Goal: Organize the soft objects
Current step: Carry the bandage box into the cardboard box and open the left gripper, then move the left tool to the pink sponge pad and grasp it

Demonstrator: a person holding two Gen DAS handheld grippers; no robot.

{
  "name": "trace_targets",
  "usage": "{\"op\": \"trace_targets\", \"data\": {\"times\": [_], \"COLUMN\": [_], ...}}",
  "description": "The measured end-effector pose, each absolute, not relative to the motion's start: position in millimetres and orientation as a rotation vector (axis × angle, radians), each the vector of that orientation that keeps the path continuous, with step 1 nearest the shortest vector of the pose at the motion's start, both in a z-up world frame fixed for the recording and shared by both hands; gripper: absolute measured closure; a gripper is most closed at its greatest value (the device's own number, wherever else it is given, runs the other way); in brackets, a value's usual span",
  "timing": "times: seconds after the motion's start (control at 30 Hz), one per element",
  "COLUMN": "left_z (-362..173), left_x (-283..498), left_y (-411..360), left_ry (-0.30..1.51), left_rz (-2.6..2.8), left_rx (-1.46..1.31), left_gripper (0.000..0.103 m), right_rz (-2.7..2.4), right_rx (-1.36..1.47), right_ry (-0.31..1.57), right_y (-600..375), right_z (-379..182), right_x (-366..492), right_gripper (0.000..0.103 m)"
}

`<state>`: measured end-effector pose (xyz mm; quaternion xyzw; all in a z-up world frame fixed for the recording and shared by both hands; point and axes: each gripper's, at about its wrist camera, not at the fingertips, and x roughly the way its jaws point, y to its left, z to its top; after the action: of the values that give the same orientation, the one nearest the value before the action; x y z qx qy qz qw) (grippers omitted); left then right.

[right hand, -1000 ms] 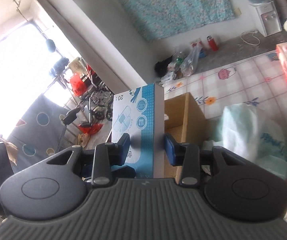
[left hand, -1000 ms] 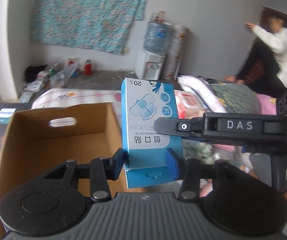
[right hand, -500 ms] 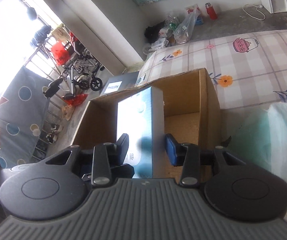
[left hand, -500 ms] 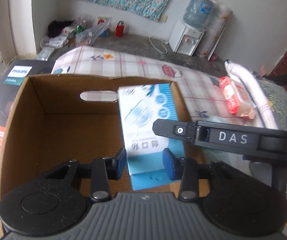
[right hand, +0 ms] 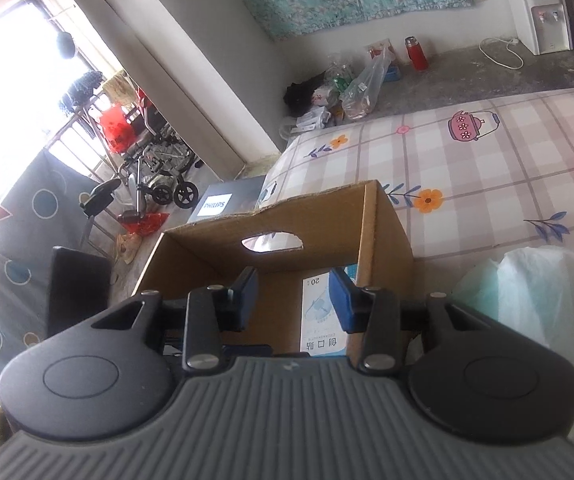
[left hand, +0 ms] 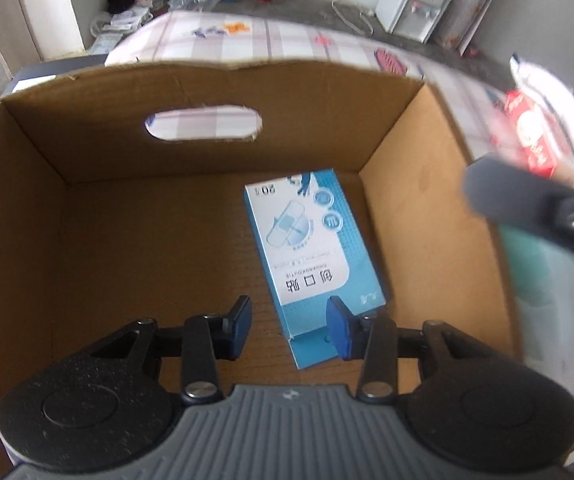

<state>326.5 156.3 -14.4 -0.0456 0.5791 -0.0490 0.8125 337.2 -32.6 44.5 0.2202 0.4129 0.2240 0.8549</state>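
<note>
A blue and white plaster box (left hand: pixel 311 248) lies flat on the floor of the open cardboard box (left hand: pixel 87 128), near its right wall. My left gripper (left hand: pixel 289 326) is open just above the plaster box's near end and holds nothing. My right gripper (right hand: pixel 293 298) is open and empty, above the near side of the cardboard box (right hand: pixel 383 224). The plaster box also shows between the right gripper's fingers in the right wrist view (right hand: pixel 319 320). The right gripper's body shows blurred at the right in the left wrist view (left hand: pixel 535 208).
The cardboard box stands on a checked bedsheet (right hand: pixel 487 168). A pale green plastic bag (right hand: pixel 535 304) lies right of the box. A red tissue pack (left hand: pixel 535 140) lies further right. A dark Philips carton (right hand: pixel 227 200) sits behind the box.
Both grippers held the plaster box and lowered it into the cardboard box. Both have opened, and the box now lies flat on the bottom. The right gripper has drawn back.
</note>
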Motion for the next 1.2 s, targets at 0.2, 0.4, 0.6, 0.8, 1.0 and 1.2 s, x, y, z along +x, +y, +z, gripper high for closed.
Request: {"op": "trace_targets", "data": {"times": [0.2, 0.4, 0.6, 0.8, 1.0, 1.2], "left_z": [-26.0, -25.2, -26.3, -22.0, 13.4, 77.7], "left_x": [338.4, 345.1, 350.1, 351.2, 329.6, 281.7], "left_y": [141.8, 129.6, 126.9, 132.2, 147.7, 142.4], "left_ry": [1.244, 1.2, 1.167, 1.168, 1.071, 0.89], "left_rz": [-0.105, -0.089, -0.041, -0.009, 0.034, 0.03], "left_rx": [-0.066, -0.05, -0.076, -0.156, -0.172, -0.118], "left_gripper": [0.071, 0.073, 0.073, 0.07, 0.048, 0.036], "right_rz": [0.468, 0.45, 0.431, 0.4, 0.37, 0.334], "right_rx": [0.5, 0.535, 0.553, 0.548, 0.547, 0.578], "right_ry": [0.852, 0.857, 0.864, 0.869, 0.831, 0.794], "right_y": [-56.0, -73.9, -85.0, -92.2, -106.9, -134.5], "right_z": [45.3, 38.0, 30.0, 23.5, 27.3, 35.0], "right_x": [333.1, 332.2, 328.1, 316.8, 292.3, 260.0], "right_gripper": [0.064, 0.064, 0.064, 0.063, 0.062, 0.061]}}
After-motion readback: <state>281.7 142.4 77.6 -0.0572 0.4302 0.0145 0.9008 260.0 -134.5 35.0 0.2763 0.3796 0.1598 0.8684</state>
